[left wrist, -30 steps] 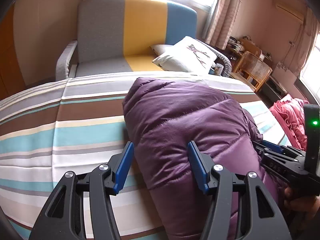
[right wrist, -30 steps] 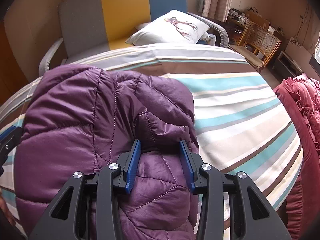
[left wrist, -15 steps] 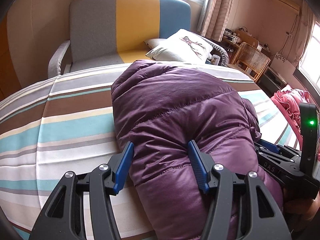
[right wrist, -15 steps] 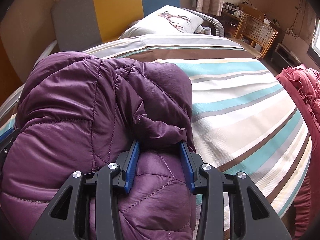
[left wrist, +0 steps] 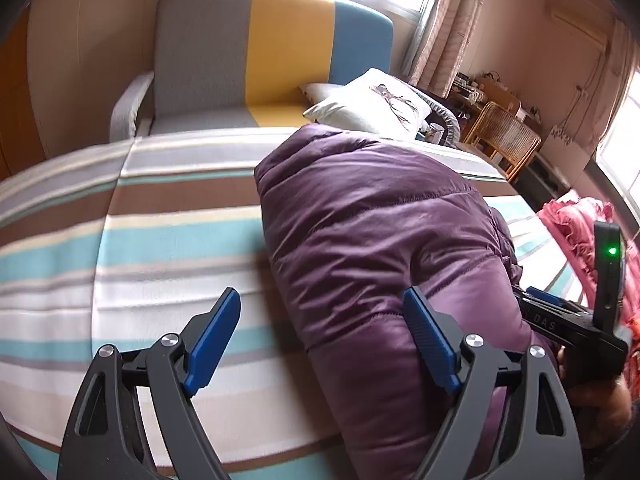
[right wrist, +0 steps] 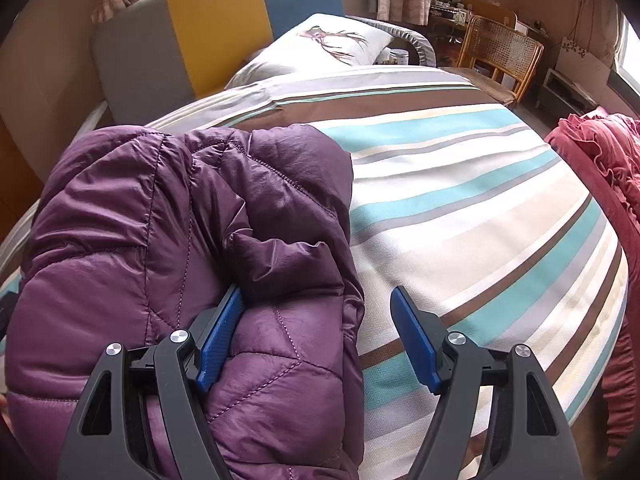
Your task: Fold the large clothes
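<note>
A purple quilted down jacket (left wrist: 372, 240) lies folded in a thick bundle on the striped bed (left wrist: 140, 248). My left gripper (left wrist: 322, 336) is open, its jaws wide apart at the bundle's near left edge, and the fabric lies loose between them. In the right wrist view the jacket (right wrist: 160, 240) fills the left half. My right gripper (right wrist: 318, 334) is open at the bundle's near right edge; its left finger (right wrist: 220, 336) touches the fabric and its right finger (right wrist: 414, 338) is over the bedsheet. The right gripper's body (left wrist: 572, 320) shows in the left wrist view.
A grey, yellow and blue sofa (left wrist: 272, 52) with a white pillow (left wrist: 372, 104) stands beyond the bed. A wicker chair (right wrist: 500, 52) stands at the far right. A red ruffled cloth (right wrist: 600, 152) lies at the bed's right edge.
Both grippers have opened wide and let go of the jacket. The bundle has settled onto the bed.
</note>
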`<state>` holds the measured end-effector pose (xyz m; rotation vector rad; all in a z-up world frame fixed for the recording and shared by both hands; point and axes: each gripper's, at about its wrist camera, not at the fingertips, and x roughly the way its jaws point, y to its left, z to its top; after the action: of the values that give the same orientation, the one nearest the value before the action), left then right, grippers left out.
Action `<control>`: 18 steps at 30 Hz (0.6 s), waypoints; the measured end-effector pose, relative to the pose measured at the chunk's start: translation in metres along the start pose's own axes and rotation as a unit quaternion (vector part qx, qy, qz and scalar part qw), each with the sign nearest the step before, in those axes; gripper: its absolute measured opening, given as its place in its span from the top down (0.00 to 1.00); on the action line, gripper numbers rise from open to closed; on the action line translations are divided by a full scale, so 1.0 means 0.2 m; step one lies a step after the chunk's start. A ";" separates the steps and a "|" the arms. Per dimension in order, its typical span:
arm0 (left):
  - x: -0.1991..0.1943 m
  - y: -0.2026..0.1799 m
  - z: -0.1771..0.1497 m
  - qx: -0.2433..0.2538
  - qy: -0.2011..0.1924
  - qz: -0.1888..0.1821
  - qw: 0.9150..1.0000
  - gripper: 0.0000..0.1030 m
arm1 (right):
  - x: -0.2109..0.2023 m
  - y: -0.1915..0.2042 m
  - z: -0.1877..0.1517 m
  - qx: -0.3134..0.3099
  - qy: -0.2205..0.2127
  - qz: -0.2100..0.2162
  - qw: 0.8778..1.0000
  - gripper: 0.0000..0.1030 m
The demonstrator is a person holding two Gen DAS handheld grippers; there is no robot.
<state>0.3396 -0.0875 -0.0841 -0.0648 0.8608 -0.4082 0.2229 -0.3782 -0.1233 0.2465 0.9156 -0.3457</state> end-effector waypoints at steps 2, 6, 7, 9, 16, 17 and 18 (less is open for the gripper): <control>0.00 0.03 -0.02 -0.010 0.006 -0.016 1.000 0.19 | -0.01 0.00 0.00 -0.004 -0.002 0.002 1.000 0.30; 0.03 0.07 -0.05 -0.035 0.024 -0.058 0.997 0.19 | -0.04 0.01 -0.01 -0.023 -0.005 0.005 1.000 0.30; 0.04 0.08 -0.06 -0.043 0.028 -0.068 0.996 0.19 | -0.05 0.01 -0.01 -0.026 -0.006 0.007 1.000 0.30; 0.05 0.10 -0.07 -0.052 0.035 -0.089 0.994 0.19 | -0.05 0.01 -0.03 -0.021 -0.003 0.015 1.000 0.30; 0.11 0.10 -0.11 -0.082 0.056 -0.147 0.984 0.18 | -0.03 -0.02 -0.04 0.002 0.007 0.054 0.999 0.33; 0.12 0.08 -0.12 -0.081 0.058 -0.153 0.983 0.18 | -0.02 -0.02 -0.04 0.004 0.009 0.065 0.998 0.37; 0.13 0.07 -0.13 -0.080 0.059 -0.159 0.982 0.19 | -0.02 -0.03 -0.04 0.004 0.010 0.072 0.997 0.39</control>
<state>0.3401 -0.0813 -0.1224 -0.3332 1.0021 -0.6462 0.2119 -0.3795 -0.1251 0.3222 0.9106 -0.2131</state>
